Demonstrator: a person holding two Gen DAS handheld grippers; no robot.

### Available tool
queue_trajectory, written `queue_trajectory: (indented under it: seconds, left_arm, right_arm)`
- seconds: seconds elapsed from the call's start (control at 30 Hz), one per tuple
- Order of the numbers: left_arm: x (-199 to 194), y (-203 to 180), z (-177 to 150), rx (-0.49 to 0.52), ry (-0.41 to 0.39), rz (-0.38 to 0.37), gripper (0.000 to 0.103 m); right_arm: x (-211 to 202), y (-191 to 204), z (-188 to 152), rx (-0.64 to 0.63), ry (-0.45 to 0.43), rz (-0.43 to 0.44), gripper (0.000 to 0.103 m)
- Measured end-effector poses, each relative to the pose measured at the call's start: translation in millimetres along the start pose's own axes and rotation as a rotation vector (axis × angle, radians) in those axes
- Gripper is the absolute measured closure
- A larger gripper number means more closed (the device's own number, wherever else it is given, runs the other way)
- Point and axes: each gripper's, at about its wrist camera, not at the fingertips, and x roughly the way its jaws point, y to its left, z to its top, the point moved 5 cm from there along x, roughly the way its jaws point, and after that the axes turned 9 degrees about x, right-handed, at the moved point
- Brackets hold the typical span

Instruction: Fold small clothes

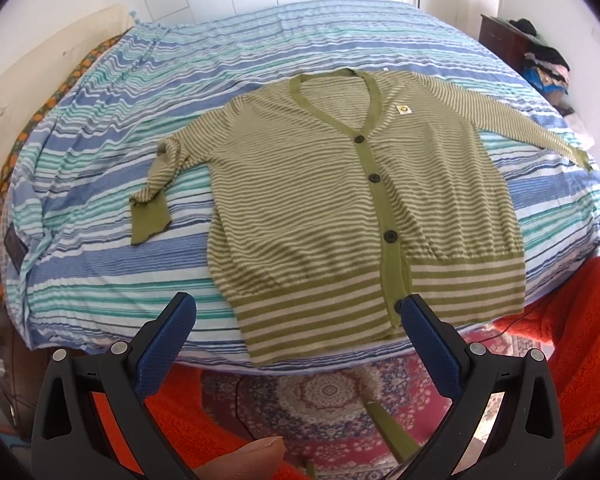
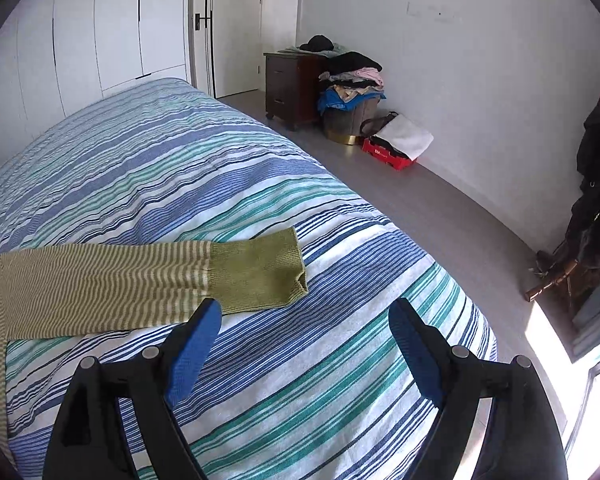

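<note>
A green and cream striped cardigan (image 1: 340,200) lies flat, front up and buttoned, on the striped bed (image 1: 100,272). Its left sleeve (image 1: 160,184) is bent and crumpled; its right sleeve (image 1: 520,124) stretches out straight. My left gripper (image 1: 296,308) is open and empty, hovering just above the cardigan's bottom hem near the bed's front edge. In the right wrist view the straight sleeve (image 2: 120,280) with its plain green cuff (image 2: 260,272) lies across the bed (image 2: 300,380). My right gripper (image 2: 304,316) is open and empty, just in front of the cuff.
A red blanket (image 1: 580,340) and a patterned rug (image 1: 320,396) lie on the floor before the bed. A dark nightstand (image 2: 292,88), a heap of clothes on a basket (image 2: 352,92) and a red box (image 2: 388,156) stand by the far wall.
</note>
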Motion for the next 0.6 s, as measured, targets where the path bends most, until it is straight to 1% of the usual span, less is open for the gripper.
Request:
queue_trajectory:
  seconds: [0.07, 0.1, 0.13, 0.23, 0.3, 0.37, 0.4, 0.43, 0.47, 0.5, 0.57, 0.6]
  left_arm:
    - [16.7, 5.3, 9.6, -0.03, -0.035, -0.008, 0.001]
    - [28.5, 7.3, 13.8, -0.047, -0.046, -0.01, 0.001]
    - [41.7, 8.7, 17.2, -0.062, -0.052, -0.007, 0.001]
    - [84.1, 7.1, 18.5, -0.09, -0.054, 0.003, 0.001]
    - [109.4, 2.7, 6.1, -0.098, -0.031, -0.012, 0.001]
    - [128.8, 2.9, -15.7, -0.118, 0.022, -0.042, 0.001]
    - [131.6, 5.2, -28.0, -0.138, 0.038, -0.059, 0.001]
    - [129.8, 9.6, -39.7, -0.157, 0.032, -0.084, 0.001]
    - [125.9, 14.7, -49.1, -0.169, 0.013, -0.102, 0.001]
    - [121.8, 20.4, -56.7, -0.173, -0.002, -0.102, 0.001]
    - [116.5, 32.8, -63.1, -0.194, -0.013, -0.079, 0.001]
    - [115.0, 38.5, -62.4, -0.218, -0.026, -0.085, 0.001]
  right_arm:
    - [-42.4, 33.7, -10.5, -0.084, -0.049, 0.097, 0.018]
    - [-63.3, 55.4, -22.1, -0.131, -0.056, 0.16, 0.018]
    - [-82.3, 79.4, -37.2, -0.178, -0.044, 0.241, 0.017]
    - [-128.5, 155.7, -102.2, -0.303, 0.069, 0.488, 0.017]
    - [-151.0, 195.8, -153.9, -0.363, 0.153, 0.593, 0.017]
    - [-166.4, 222.1, -201.1, -0.411, 0.216, 0.653, 0.017]
    - [-172.0, 231.2, -217.8, -0.437, 0.233, 0.668, 0.017]
    - [-173.6, 235.9, -231.1, -0.46, 0.242, 0.674, 0.018]
    - [-175.3, 237.8, -238.4, -0.468, 0.249, 0.675, 0.018]
    - [-175.3, 236.3, -240.9, -0.452, 0.252, 0.675, 0.018]
    - [-167.4, 226.9, -239.5, -0.38, 0.275, 0.675, 0.018]
    - [-161.7, 221.7, -240.2, -0.34, 0.308, 0.677, 0.018]
